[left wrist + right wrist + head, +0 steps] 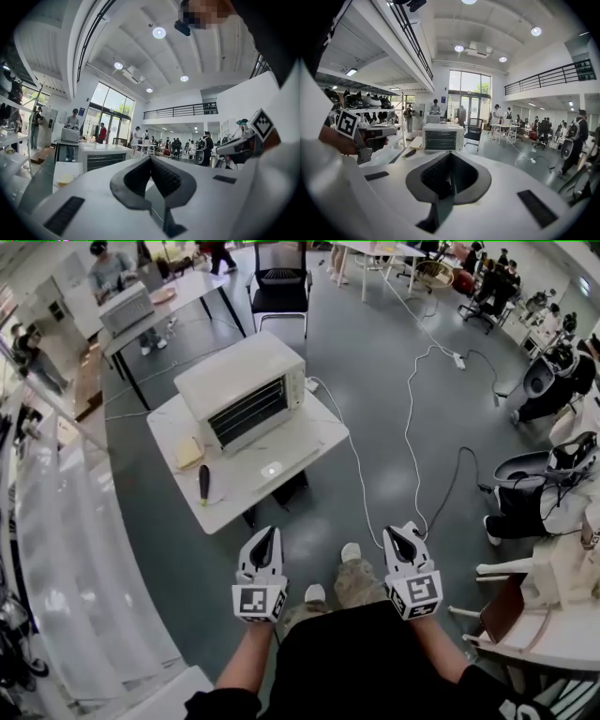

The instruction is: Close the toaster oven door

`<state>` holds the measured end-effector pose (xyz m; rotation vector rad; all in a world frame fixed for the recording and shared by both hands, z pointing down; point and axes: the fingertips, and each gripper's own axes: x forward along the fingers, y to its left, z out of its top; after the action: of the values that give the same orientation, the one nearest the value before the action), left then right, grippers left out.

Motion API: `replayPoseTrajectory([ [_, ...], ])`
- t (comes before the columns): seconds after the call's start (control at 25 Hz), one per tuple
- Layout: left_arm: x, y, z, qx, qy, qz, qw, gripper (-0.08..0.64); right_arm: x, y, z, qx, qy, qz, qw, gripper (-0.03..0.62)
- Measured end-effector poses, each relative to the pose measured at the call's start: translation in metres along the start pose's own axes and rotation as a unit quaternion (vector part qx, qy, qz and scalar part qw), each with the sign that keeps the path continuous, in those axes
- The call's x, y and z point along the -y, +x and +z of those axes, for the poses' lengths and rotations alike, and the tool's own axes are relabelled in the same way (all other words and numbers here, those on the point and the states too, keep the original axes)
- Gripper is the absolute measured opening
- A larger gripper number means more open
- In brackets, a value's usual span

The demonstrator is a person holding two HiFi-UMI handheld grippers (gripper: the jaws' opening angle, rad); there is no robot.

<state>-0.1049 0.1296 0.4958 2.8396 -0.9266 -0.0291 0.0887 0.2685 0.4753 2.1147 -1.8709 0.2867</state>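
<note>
The white toaster oven (pixel 242 388) stands on a small white table (pixel 300 442) ahead of me, and its glass door (pixel 248 412) looks flat against the front. The same oven (pixel 443 137) is small and distant in the right gripper view, and shows as the oven (pixel 101 157) in the left gripper view. My left gripper (pixel 264 534) and right gripper (pixel 403 536) hang side by side over the floor, well short of the table. Both have their jaws together with nothing between them.
A yellow slab (pixel 188 453) and a black-handled tool (pixel 203 484) lie on the table left of the oven. A white cable (pixel 410 418) trails across the grey floor at right. Glass shelving (pixel 56 521) runs along the left, with office chairs (pixel 525 488) at the right.
</note>
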Motion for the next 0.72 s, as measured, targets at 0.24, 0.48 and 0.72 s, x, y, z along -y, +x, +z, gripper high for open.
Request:
replayPoseTrajectory([
  [0.24, -0.024, 0.003, 0.001, -0.013, -0.014, 0.032, 0.9993, 0.018, -0.017, 0.045, 0.027, 0.013, -0.011, 0.047, 0.999, 0.021],
  [0.48, -0.044, 0.029, -0.002, -0.009, -0.015, 0.071, 0.9973, 0.018, -0.02, 0.111, 0.035, 0.019, -0.012, 0.104, 0.994, 0.021],
  [0.72, -0.072, 0.08, -0.013, -0.027, -0.023, 0.112, 0.993, 0.018, 0.01, 0.18, 0.036, 0.01, -0.002, 0.137, 0.991, 0.021],
])
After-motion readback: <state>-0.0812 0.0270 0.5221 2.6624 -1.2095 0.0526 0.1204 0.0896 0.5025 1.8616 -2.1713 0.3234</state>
